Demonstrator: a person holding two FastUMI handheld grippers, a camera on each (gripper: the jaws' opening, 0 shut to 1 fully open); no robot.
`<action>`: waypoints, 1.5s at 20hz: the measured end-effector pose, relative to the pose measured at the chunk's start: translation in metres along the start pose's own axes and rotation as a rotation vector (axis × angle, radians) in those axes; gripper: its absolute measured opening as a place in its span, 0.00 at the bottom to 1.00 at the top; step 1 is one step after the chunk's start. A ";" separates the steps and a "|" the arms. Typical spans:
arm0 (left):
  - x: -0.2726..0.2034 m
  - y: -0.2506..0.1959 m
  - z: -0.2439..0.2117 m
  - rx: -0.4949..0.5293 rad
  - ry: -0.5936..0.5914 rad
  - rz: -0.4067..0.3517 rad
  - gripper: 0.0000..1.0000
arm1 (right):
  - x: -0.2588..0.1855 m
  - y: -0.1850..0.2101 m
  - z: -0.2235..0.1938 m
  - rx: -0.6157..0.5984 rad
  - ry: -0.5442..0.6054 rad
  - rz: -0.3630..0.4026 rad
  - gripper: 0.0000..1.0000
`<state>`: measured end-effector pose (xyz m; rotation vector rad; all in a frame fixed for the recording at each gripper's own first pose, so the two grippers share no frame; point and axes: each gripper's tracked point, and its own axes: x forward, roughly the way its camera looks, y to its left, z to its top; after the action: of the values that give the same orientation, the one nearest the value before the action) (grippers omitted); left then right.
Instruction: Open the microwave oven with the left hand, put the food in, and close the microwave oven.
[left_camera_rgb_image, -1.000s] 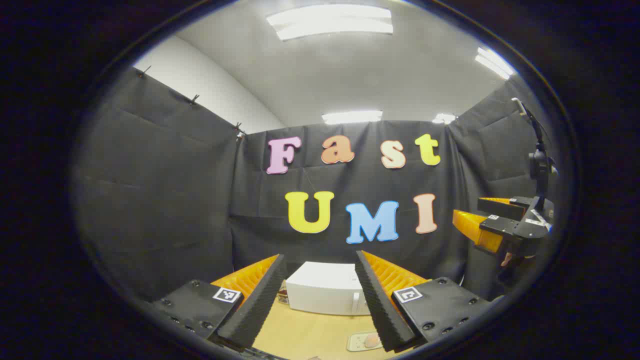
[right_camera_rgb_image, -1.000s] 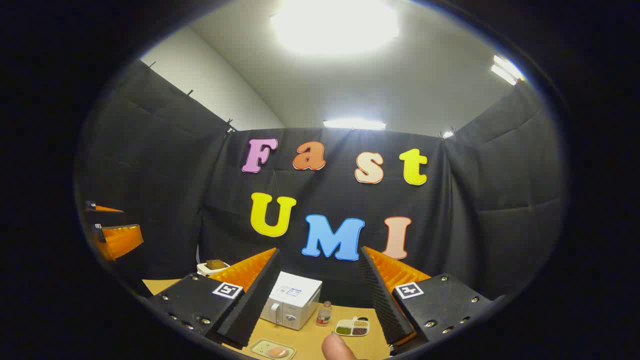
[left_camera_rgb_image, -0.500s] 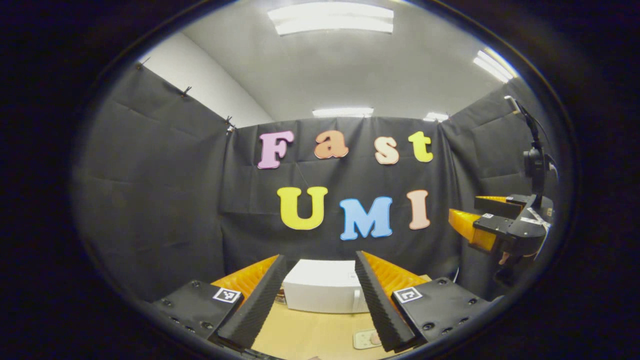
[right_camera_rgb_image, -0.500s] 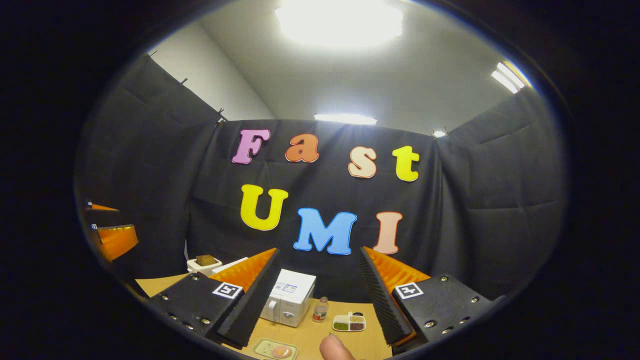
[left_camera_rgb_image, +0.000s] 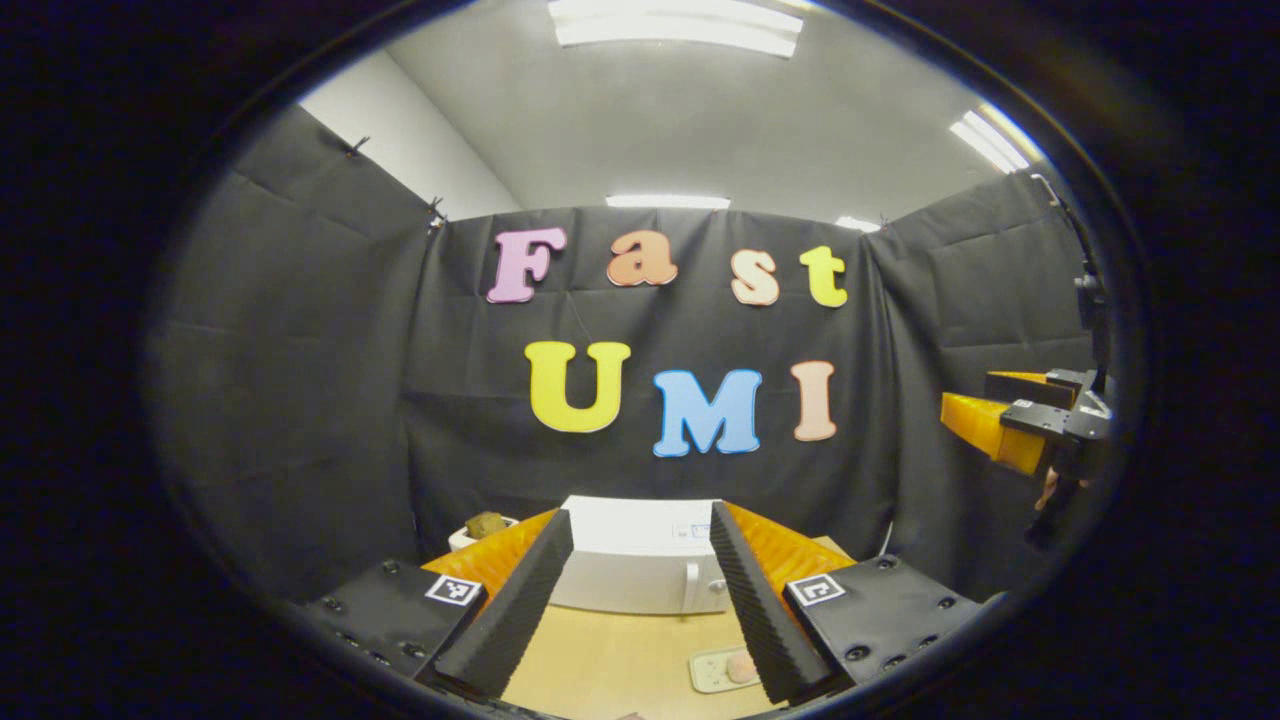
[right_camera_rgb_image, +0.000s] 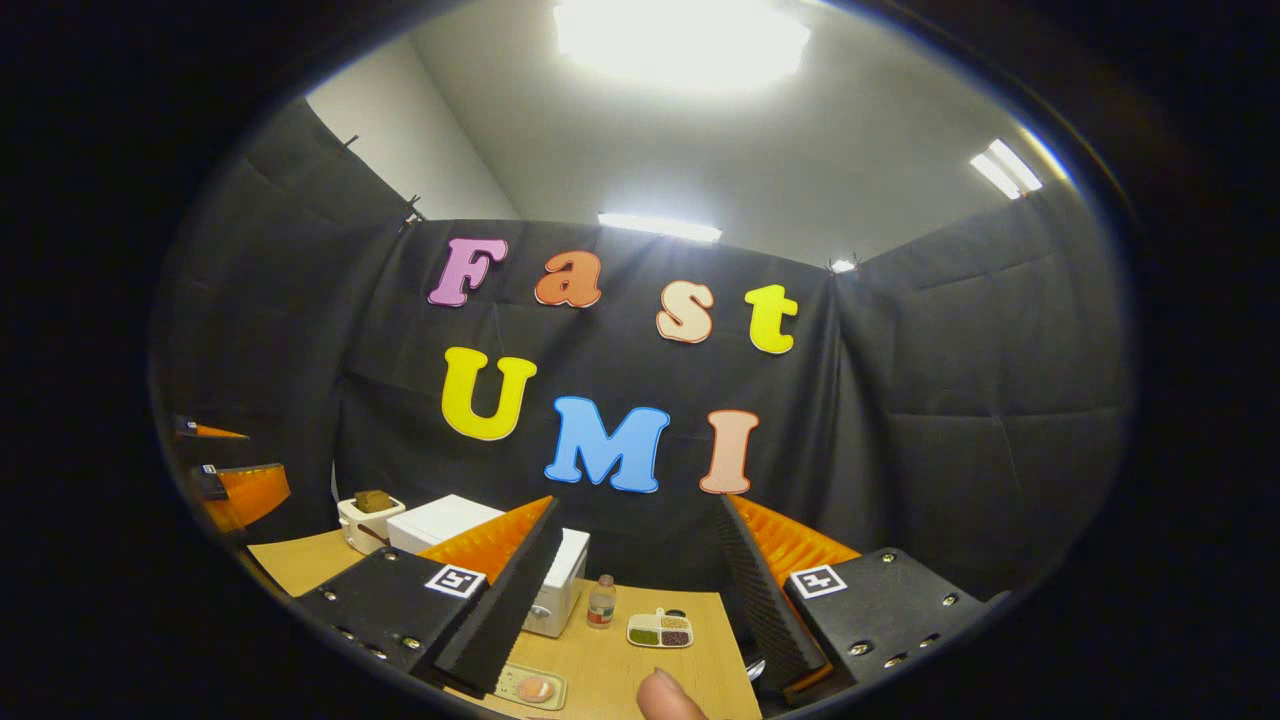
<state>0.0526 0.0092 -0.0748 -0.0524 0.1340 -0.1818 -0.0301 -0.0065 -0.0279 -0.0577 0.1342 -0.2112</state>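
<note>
A white microwave oven (left_camera_rgb_image: 640, 556) stands shut at the back of the wooden table (left_camera_rgb_image: 610, 660), seen between the fingers of my left gripper (left_camera_rgb_image: 640, 590), which is open and held above the table. A small pale tray with pink food (left_camera_rgb_image: 722, 668) lies on the table in front of the microwave. In the right gripper view the microwave (right_camera_rgb_image: 445, 522) sits to the left and the food tray (right_camera_rgb_image: 532, 688) lies near the front. My right gripper (right_camera_rgb_image: 640, 590) is open and empty, also raised. The right gripper (left_camera_rgb_image: 1030, 425) shows at the far right of the left gripper view.
A white cup holding a brown lump (right_camera_rgb_image: 368, 512) stands left of the microwave. A small bottle (right_camera_rgb_image: 600, 603) and a divided dish of grains (right_camera_rgb_image: 660, 630) sit to its right. A fingertip (right_camera_rgb_image: 668, 696) shows at the bottom edge. The left gripper (right_camera_rgb_image: 235, 485) is at the far left.
Both views have tilted down and swung, bringing more of the table, the microwave and the cup into sight. Both grippers stay open.
</note>
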 end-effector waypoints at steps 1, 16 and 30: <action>0.004 -0.006 -0.003 0.007 0.007 0.000 0.91 | 0.001 -0.008 -0.004 0.000 0.013 -0.003 0.95; 0.098 -0.109 -0.107 0.077 0.159 -0.099 0.92 | 0.030 -0.075 -0.023 0.083 0.034 -0.019 0.95; 0.268 -0.105 -0.273 0.023 0.312 -0.246 0.94 | 0.088 -0.070 -0.064 0.162 0.247 -0.251 0.96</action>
<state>0.2572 -0.1537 -0.3724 -0.0167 0.4372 -0.4368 0.0321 -0.0959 -0.0976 0.1141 0.3561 -0.4792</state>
